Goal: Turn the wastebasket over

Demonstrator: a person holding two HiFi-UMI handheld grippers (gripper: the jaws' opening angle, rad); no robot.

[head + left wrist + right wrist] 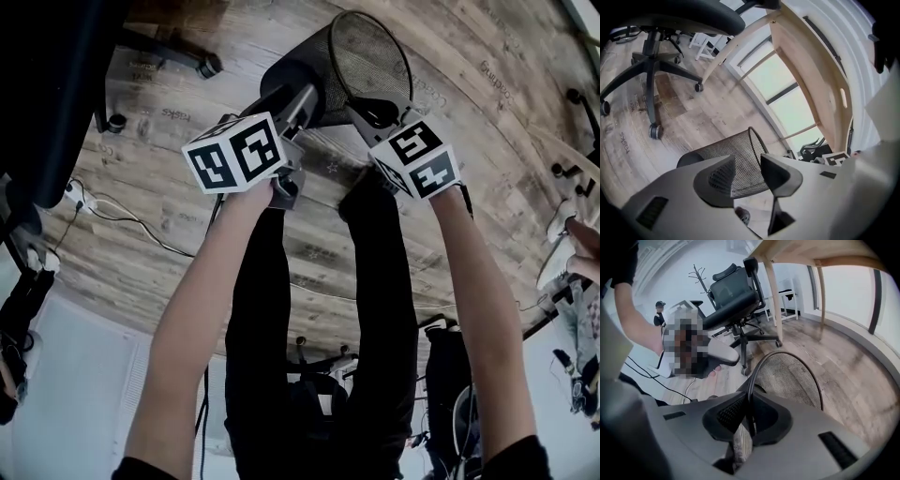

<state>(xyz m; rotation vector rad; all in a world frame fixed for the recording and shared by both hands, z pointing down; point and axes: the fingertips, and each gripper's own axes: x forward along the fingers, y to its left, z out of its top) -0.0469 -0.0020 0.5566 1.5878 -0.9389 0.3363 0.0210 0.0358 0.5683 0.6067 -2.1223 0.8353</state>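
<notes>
A black mesh wastebasket [323, 66] is tilted on its side above the wooden floor, with its open mouth turned to the right in the head view. My right gripper [377, 112] is shut on the wastebasket's wire rim [749, 380], which runs between its pads. My left gripper [300, 103] is at the basket's side wall near the base. In the left gripper view its jaws [747, 161] stand apart with the mesh wall [726, 154] beyond them and floor showing under it; nothing is pinched.
An office chair [651, 70] on castors stands close by, its wheels at the top left of the head view [208, 66]. A pale wooden desk [771, 291] stands by the window. Cables [122, 220] run over the floor. My legs [319, 328] are below the grippers.
</notes>
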